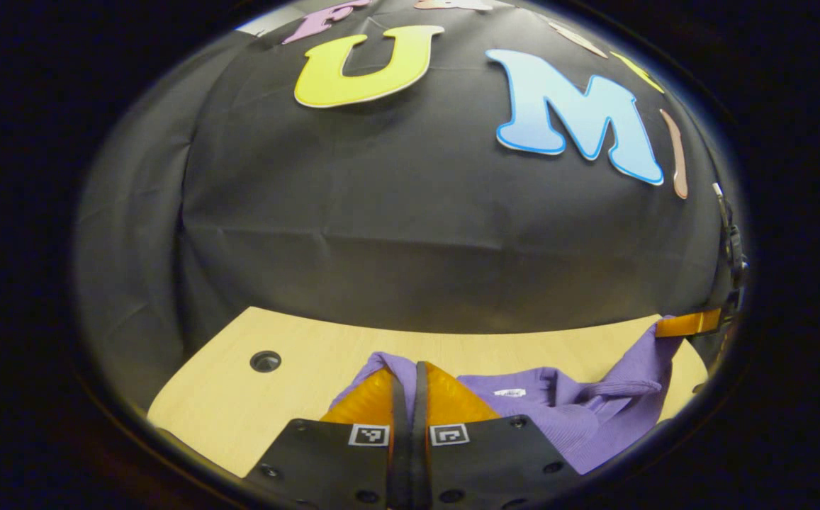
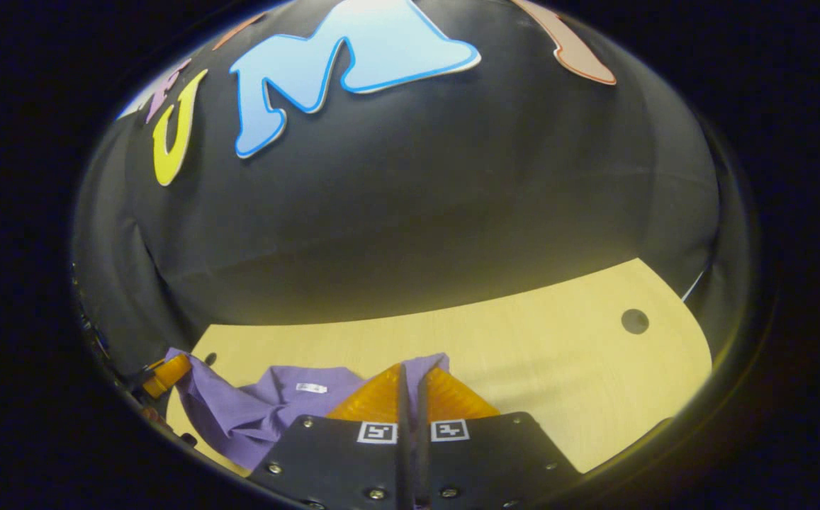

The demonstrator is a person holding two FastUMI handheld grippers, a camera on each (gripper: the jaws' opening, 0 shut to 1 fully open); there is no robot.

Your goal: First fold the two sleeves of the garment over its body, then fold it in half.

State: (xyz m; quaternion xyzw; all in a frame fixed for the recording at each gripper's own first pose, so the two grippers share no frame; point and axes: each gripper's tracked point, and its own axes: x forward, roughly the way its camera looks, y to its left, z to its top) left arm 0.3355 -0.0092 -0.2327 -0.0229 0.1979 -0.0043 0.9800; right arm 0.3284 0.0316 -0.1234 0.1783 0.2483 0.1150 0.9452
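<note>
Right at the bottom of the left gripper view I see my left gripper (image 1: 410, 372), and its two fingers are pressed close together with a bit of the purple garment (image 1: 565, 407) pinched between them. Purple cloth pokes up just past the finger ends. Most of the garment lies to the right of my fingers on the wooden table (image 1: 254, 397), and I can see its collar and a small white tag there. One part of the cloth is pulled up and away to the right edge, where the right gripper (image 1: 693, 324) has hold of it. In the right gripper view it looks much the same. My right gripper (image 2: 412, 372) has its fingers nearly closed too, with a corner of the garment (image 2: 275, 404) held between them. From there the cloth spreads out to the left over the table (image 2: 558, 368), and it rises up at the far left to meet the left gripper (image 2: 165, 375). I see a round dark hole (image 2: 634, 321) in the table, well away on the right side. Behind the table hangs the black booth wall (image 1: 410, 227).
</note>
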